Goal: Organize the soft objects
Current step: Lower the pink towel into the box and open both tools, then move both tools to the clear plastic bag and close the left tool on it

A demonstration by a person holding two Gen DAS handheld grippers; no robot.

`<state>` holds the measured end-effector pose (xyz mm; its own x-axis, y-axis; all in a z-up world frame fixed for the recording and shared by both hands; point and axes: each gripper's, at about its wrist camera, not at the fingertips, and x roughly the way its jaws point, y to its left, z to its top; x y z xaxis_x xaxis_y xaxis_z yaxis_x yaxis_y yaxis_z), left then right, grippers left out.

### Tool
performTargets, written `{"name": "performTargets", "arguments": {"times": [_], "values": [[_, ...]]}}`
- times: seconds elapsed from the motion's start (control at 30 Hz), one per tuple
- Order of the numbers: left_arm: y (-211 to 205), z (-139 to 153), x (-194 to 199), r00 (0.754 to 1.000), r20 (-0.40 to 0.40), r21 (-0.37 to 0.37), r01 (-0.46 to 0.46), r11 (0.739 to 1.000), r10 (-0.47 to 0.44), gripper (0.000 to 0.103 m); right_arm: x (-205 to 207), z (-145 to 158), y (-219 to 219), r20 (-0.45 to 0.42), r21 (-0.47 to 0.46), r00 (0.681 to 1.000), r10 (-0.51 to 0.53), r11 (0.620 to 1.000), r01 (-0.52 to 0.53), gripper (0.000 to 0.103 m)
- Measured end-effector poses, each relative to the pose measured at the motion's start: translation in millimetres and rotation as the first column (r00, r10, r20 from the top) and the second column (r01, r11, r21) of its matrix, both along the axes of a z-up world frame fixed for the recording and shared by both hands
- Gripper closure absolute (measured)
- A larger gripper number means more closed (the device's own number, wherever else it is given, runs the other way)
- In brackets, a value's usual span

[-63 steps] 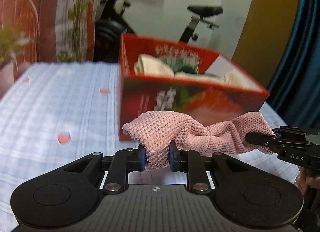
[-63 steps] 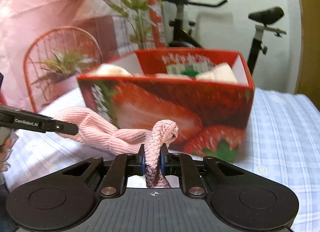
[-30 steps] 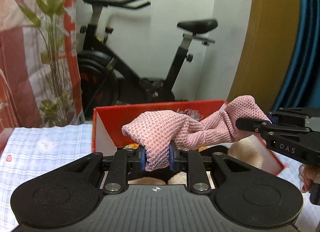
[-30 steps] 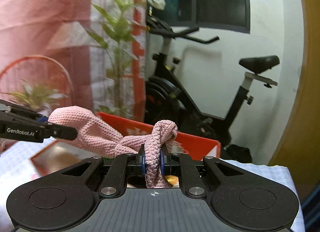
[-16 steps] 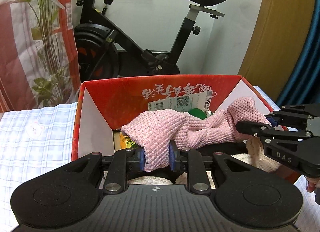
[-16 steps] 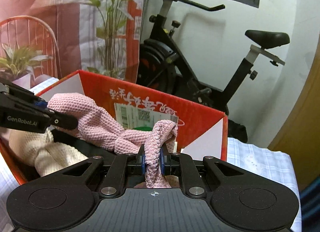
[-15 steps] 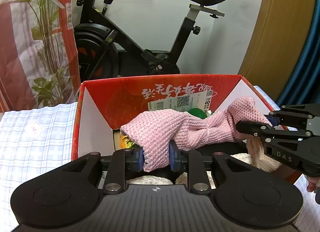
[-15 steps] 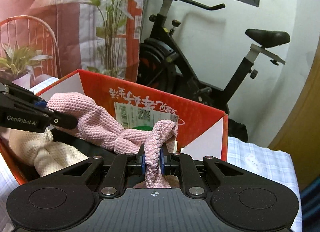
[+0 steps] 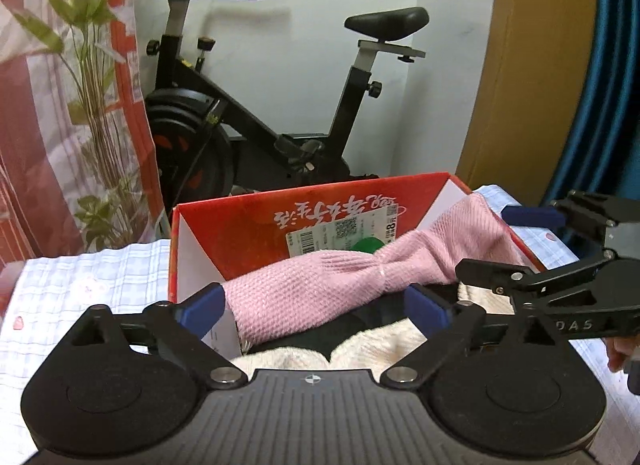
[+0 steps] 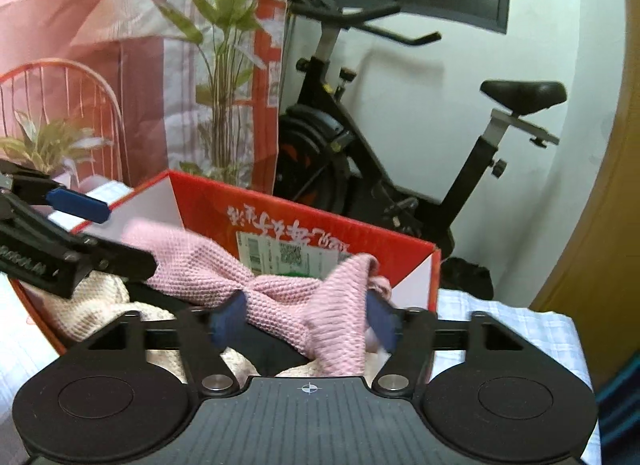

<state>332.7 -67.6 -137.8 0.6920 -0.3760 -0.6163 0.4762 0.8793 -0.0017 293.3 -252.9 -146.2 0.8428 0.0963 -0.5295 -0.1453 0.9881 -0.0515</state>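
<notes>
A pink knitted cloth (image 9: 332, 279) lies twisted across the open top of a red strawberry box (image 9: 256, 221), over cream knitted pieces (image 9: 376, 345) and something black inside. My left gripper (image 9: 312, 305) is open, its blue pads wide apart on either side of the cloth's left end. My right gripper (image 10: 306, 315) is open too, with the cloth's (image 10: 280, 293) right end loose between its pads above the box (image 10: 400, 257). Each gripper shows in the other's view: the right one (image 9: 532, 241), the left one (image 10: 80, 225).
The box stands on a table with a blue-checked cloth (image 9: 80, 285). An exercise bike (image 9: 280, 125) stands behind it by the white wall. A leafy plant (image 10: 224, 65) and a pink curtain are at the back left, a red wire chair (image 10: 60, 105) further left.
Both grippers have opened and let go of the pink cloth, which now rests in the box. Earlier they carried it up from in front of the box and over its rim.
</notes>
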Motion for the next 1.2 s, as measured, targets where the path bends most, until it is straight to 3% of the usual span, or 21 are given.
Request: {"name": "performTargets", "arguments": {"times": [0.13,0.43,0.77,1.03,1.2], "values": [[5.1,7.9,-18.7,1.0,0.019,-0.008,0.002,1.0,-0.001,0.0,-18.1,10.3,-3.9,0.037,0.019,0.999,-0.015,1.0,0.014,0.001],[25.3,18.3,-67.5,0.998,0.034,-0.055,-0.057,0.997,0.059,0.0,-59.9,19.1,-8.6,0.075,0.1,0.996,-0.054,0.994,0.046,0.0],[52.5,6.1,-127.6,0.995,0.033,-0.083,-0.096,0.992,0.099,0.0,-121.3,19.4,2.1,0.126,0.157,0.99,-0.062,0.987,0.042,0.0],[68.6,-26.9,-157.4,0.99,-0.035,-0.076,-0.136,0.988,0.134,0.0,-166.4,4.1,15.2,0.135,0.171,0.99,-0.038,0.985,0.014,0.0],[76.2,-55.5,-165.1,0.98,-0.131,-0.094,-0.16,0.983,0.147,0.001,-185.0,-24.1,28.4,0.075,0.167,0.997,-0.007,0.986,-0.006,0.0]]}}
